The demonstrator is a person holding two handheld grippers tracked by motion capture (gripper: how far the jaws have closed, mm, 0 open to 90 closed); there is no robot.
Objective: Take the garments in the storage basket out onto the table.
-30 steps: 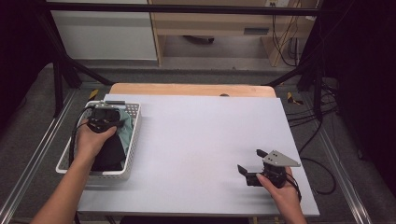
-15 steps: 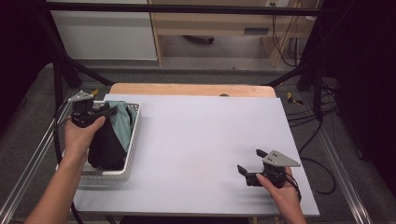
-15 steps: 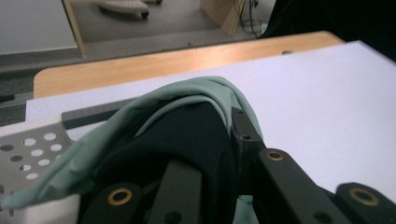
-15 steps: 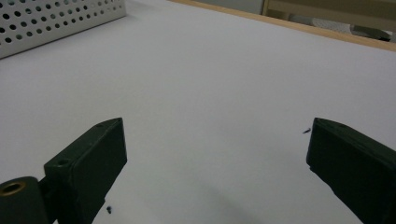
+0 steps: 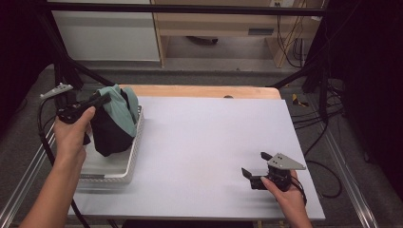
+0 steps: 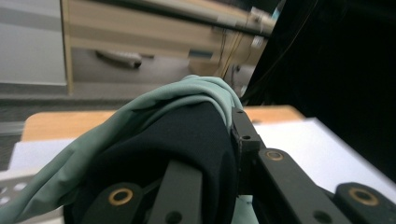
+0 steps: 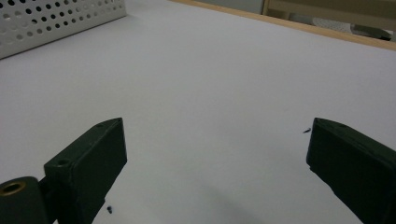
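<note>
At the table's left, my left gripper (image 5: 102,100) is shut on a bundle of cloth (image 5: 111,133), black with a teal-green layer (image 5: 122,105) draped over its top. The bundle hangs over the far end of a white perforated tray (image 5: 114,173), its lower end still inside. In the left gripper view the black and green cloth (image 6: 187,135) bulges between the jaws of that gripper (image 6: 215,154). My right gripper (image 5: 255,164) rests low on the white table (image 5: 204,142) at the front right. In its own view the right gripper (image 7: 217,158) is open over bare tabletop.
The tray's perforated wall (image 7: 56,21) stands far off to the upper left of the right gripper. A wooden strip (image 5: 199,91) runs along the table's far edge. Black frame poles and cables (image 5: 328,109) flank the table; a cabinet (image 5: 214,23) stands behind.
My left gripper has risen and drawn back to the left, lifting the black and green cloth up out of the tray. The right gripper has stayed put.
</note>
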